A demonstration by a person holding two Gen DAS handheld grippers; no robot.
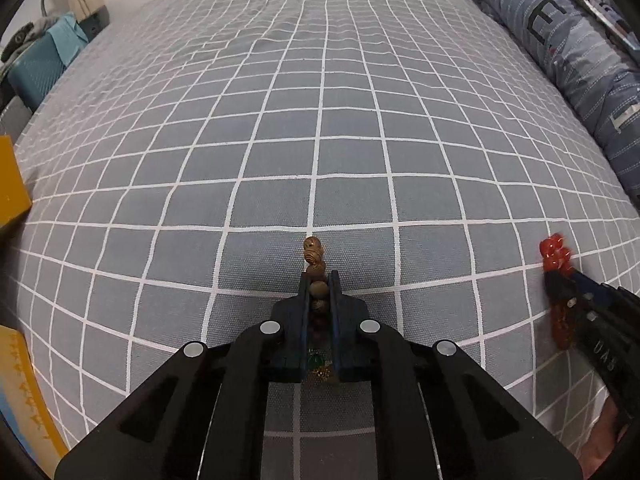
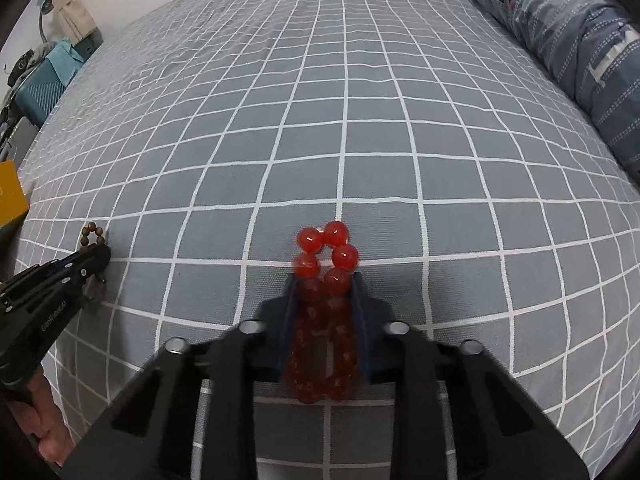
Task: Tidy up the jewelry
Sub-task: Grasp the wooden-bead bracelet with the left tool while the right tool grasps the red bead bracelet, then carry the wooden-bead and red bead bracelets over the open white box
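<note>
Here the left gripper (image 1: 319, 280) has its two fingers clamped on a brown wooden bead bracelet (image 1: 314, 257), whose carved beads stick out past the fingertips toward 12 o'clock in the left wrist view; further beads run back between the fingers, and a small green bead (image 1: 316, 360) with a bit of gold trim shows deep in the gap. The right gripper (image 2: 324, 280) has its fingers pinched together on a red bead bracelet (image 2: 326, 248): a ring of glossy red beads pokes out ahead of the tips, and the rest of the strand hangs back between the fingers toward 6 o'clock. Both bracelets are held above a grey bedsheet with a white grid (image 1: 320, 120), not lying on it as far as the views show.

In the left wrist view the right gripper (image 1: 558, 272) sits at 3 o'clock with its red beads (image 1: 555, 255) at the tip. In the right wrist view the left gripper (image 2: 96, 252) sits at 9 o'clock with the brown beads (image 2: 92, 235) looping above its tip, and part of the person's hand (image 2: 44, 420) shows at 8 o'clock.

A rolled blue patterned quilt (image 1: 560, 40) lies along the bed edge at 2 o'clock, a yellow box (image 1: 10, 176) at 9 o'clock, a teal case (image 1: 34, 68) at 10 o'clock
</note>
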